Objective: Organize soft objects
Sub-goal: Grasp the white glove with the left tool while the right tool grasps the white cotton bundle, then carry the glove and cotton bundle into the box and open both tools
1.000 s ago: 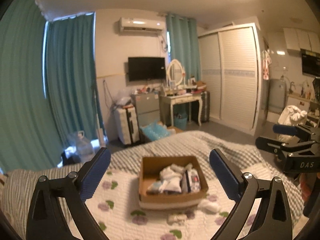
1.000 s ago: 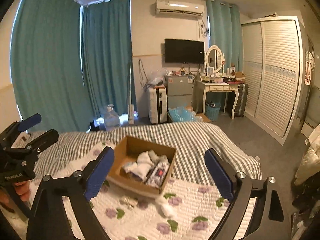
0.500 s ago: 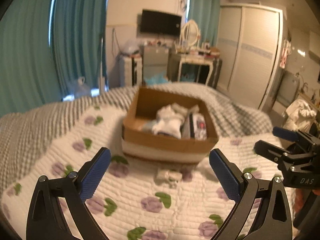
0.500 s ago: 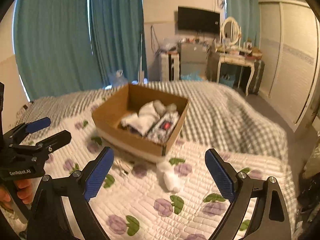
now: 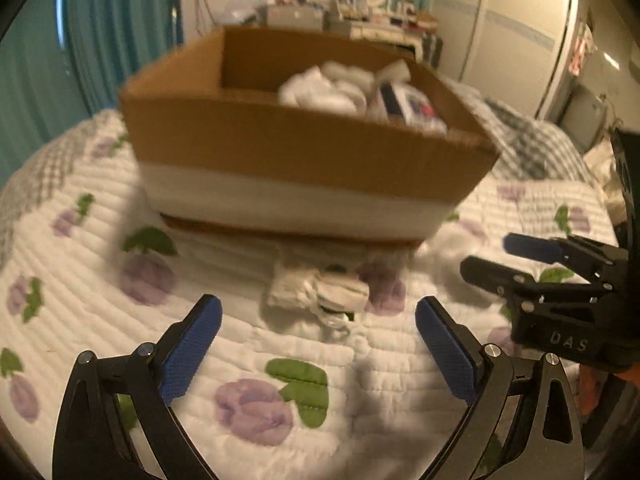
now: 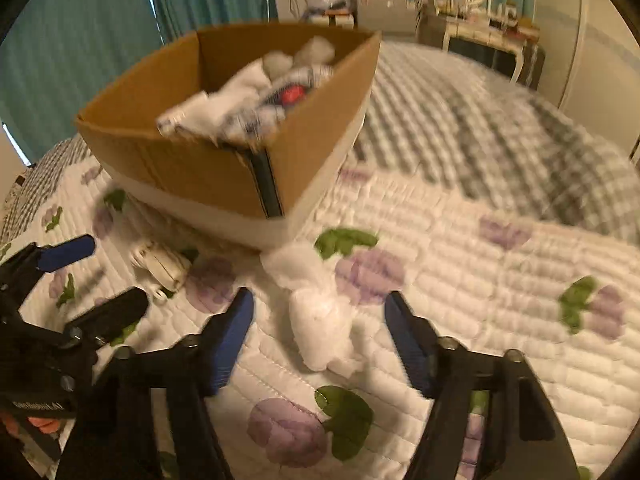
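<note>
A cardboard box (image 5: pixel 304 160) with white soft items and a packet inside sits on the flowered quilt; it also shows in the right wrist view (image 6: pixel 180 168). A small white rolled bundle (image 5: pixel 320 292) lies in front of the box, just ahead of my open, empty left gripper (image 5: pixel 318 320); it also shows in the right wrist view (image 6: pixel 160 266). A white soft sock-like piece (image 6: pixel 320 316) lies by the box corner, between the fingers of my open right gripper (image 6: pixel 320 312), apart from both pads. The right gripper shows in the left wrist view (image 5: pixel 520 260), the left in the right wrist view (image 6: pixel 92 276).
The white quilt with purple flowers (image 6: pixel 460 300) covers the near bed; a grey checked blanket (image 6: pixel 480 120) lies beyond. A dressing table (image 6: pixel 480 28), teal curtains (image 6: pixel 80 40) and a white wardrobe (image 5: pixel 500 32) stand behind the bed.
Both grippers have dropped and moved forward toward the quilt. The box and the two loose white items now look much closer. Both grippers stay open.
</note>
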Available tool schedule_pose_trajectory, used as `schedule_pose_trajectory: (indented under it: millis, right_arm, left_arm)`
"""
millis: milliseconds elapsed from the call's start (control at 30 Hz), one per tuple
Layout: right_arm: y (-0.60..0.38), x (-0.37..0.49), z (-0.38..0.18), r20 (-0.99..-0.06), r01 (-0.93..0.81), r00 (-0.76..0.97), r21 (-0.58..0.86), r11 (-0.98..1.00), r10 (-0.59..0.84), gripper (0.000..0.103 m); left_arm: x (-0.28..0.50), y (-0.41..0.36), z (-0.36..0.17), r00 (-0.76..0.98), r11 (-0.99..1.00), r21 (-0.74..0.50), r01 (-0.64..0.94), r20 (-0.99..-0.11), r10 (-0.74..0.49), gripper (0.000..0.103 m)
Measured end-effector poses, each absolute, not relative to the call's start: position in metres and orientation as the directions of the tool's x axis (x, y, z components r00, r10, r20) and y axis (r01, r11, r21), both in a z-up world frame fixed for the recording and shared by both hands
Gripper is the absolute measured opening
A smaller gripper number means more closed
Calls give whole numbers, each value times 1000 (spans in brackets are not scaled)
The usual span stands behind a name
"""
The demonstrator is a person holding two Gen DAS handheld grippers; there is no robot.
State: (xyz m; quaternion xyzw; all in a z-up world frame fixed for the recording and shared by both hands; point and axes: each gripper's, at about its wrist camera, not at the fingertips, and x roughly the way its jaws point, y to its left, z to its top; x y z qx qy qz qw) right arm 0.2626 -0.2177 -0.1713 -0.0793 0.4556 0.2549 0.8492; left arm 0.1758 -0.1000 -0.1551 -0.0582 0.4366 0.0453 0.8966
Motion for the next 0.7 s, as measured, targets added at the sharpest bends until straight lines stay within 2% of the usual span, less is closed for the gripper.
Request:
schedule_pose_trajectory:
  millis: [67,100,133,167,267,300,333,500,700]
  right_arm:
    - [-216,267,-180,-827,-501,435,106,859,356,54]
    - [-215,268,-183,-832,-503,426,108,858,355,49]
    - [-213,269,-186,-838,-504,420,105,857,349,36]
    - [-212,269,-190,-844,-505,415,99,858,341,30]
    - [-212,268,-192,-838,-497,429,94,862,338,29]
    - [-212,268,-192,-835,-497,432,95,863,341,28]
    - [-211,268,-193,-833,-497,435,95,862,342,28]
    - [-214,263,-190,-822,-494,459,80,866,338,27]
    - [-223,244,-168,-797,-472,495,89,877,347,27]
  left_arm:
    - [180,-100,-165,598,990,-72,-121,-801,15,96]
    - [183,-100,-169,592,990,-73,-119,-806,12,90]
    - [186,-100,-172,583,991,-73,-114,-813,8,81]
    - [188,-100,-176,573,991,-64,-115,-820,13,79]
    - [193,-101,-182,567,992,-33,-121,-823,42,78]
    - [193,-101,-182,574,993,-29,-115,-818,42,74]
    - [192,-102,-182,578,993,-25,-112,-815,45,58]
    - [185,-96,-175,593,994,-70,-88,-805,-4,55]
    - [159,-95,-153,610,997,-70,-41,-792,-30,55]
